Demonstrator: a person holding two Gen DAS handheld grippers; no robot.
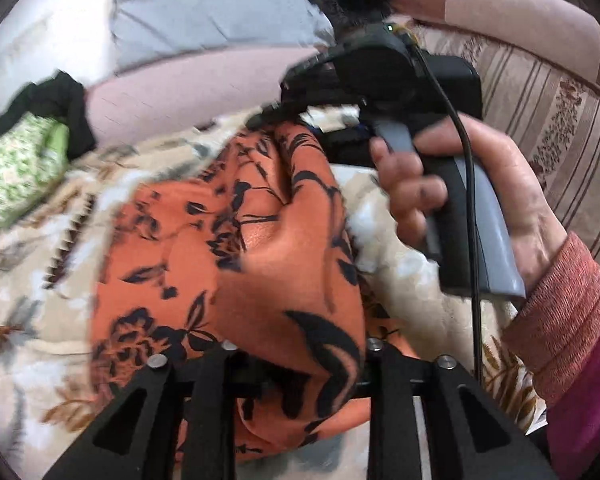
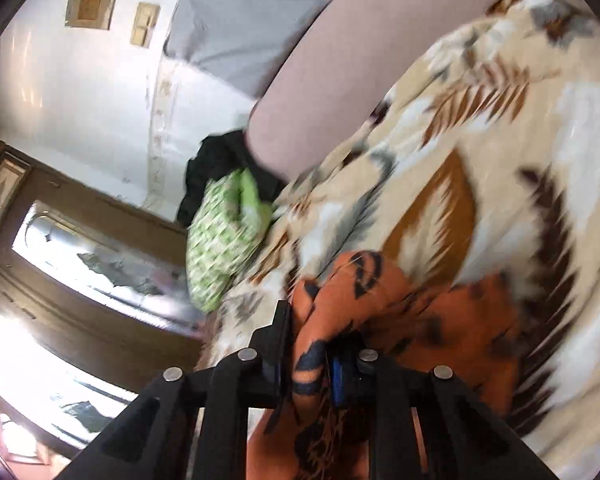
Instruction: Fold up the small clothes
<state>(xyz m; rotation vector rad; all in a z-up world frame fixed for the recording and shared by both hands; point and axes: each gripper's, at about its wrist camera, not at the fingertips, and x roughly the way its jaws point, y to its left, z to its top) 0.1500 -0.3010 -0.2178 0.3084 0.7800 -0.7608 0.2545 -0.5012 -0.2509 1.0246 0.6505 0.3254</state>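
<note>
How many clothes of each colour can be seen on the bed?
Orange with black flowers: 1, orange garment, gripped by both grippers
Green patterned: 1, green garment
Black: 1, black garment
Total: 3

A home bedroom: patterned blanket [image 2: 480, 128], pillow [image 1: 212, 4], wooden door [image 2: 80, 240].

The orange garment [image 1: 236, 240] is thin, smooth printed cloth. Under it the leaf-patterned blanket [image 2: 480, 128] looks thick and fleecy. The left gripper [image 1: 300, 392] has matt black plastic arms with bright metal pins; the far door [image 2: 80, 216] is brown wood.
</note>
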